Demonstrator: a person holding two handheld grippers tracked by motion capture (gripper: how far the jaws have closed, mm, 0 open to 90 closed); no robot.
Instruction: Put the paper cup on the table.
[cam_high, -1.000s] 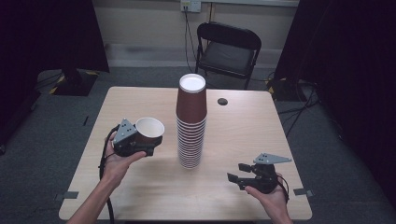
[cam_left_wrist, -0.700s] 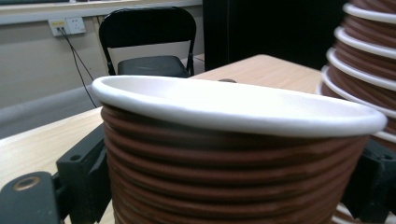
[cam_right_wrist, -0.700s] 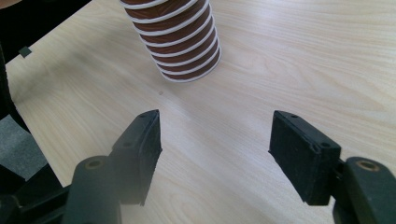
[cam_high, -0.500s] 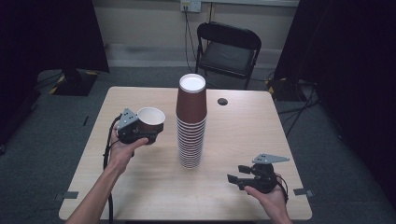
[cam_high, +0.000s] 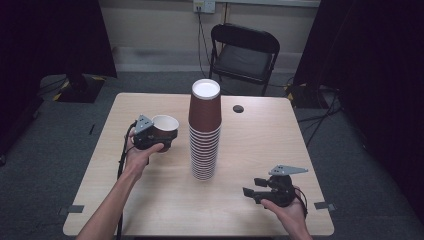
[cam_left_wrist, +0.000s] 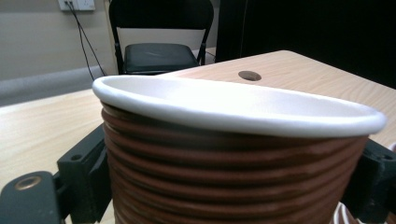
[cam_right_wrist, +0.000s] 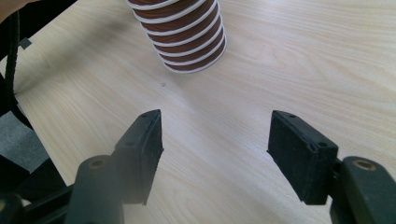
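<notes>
I'm holding one brown cup clamped in the left gripper, lifted off the table just left of the tall cup stack. Right gripper is idling with its jaws spread wide, nothing between them, near the front right edge. Risk I'm seeing: a swing right clips the stack and it topples; squeezing harder crushes the ribbed wall. Cup base and jaw contact are cut off in the left gripper view, so I'm not able to judge grip depth.
</notes>
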